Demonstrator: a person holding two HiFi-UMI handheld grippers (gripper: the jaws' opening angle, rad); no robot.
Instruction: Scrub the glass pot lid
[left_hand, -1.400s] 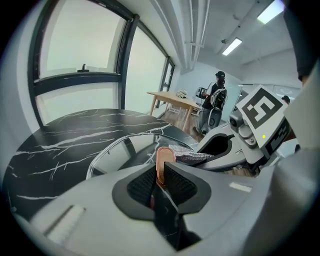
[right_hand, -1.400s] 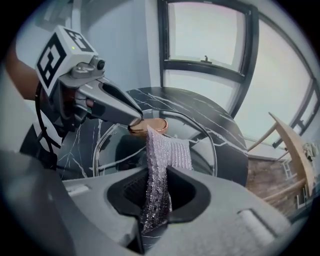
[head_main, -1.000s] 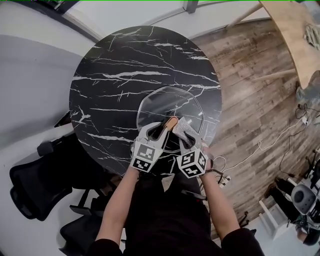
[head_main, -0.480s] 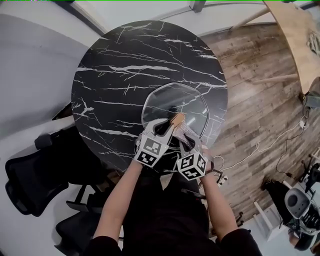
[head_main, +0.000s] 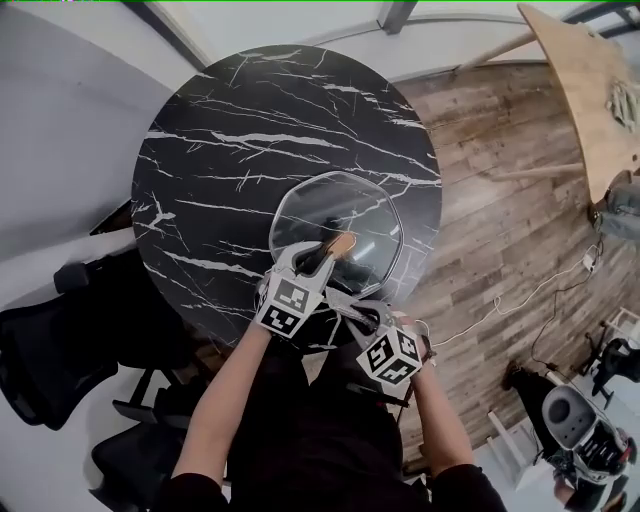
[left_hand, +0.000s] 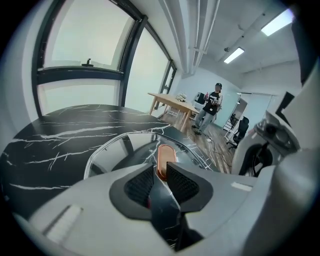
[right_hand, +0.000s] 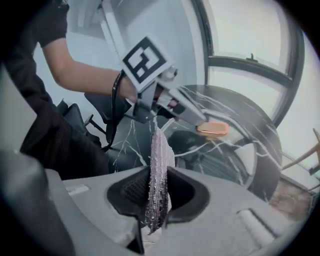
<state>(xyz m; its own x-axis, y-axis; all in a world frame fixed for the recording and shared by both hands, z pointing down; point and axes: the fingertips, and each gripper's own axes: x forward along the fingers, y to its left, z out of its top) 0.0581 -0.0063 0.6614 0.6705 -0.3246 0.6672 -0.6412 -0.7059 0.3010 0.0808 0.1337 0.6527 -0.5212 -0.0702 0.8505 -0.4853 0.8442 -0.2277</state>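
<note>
Two handheld grippers meet at the near side of a round black white-veined marble counter (head_main: 230, 130). On the left, the left gripper (head_main: 318, 256) has its jaws pinching the near end of an oblong orange-brown handle (left_hand: 163, 156). This handle tops a clear round glass pot lid (head_main: 330, 205), which lies flat on the counter's near right part. The handle's long axis runs straight away from those jaws, slanting toward the far right in the head view. On the right, the right gripper (right_hand: 159, 192) has its jaws clamped on a silvery grey mesh scrub pad (right_hand: 160, 165), which stands upright on edge near the lid's near rim.
</note>
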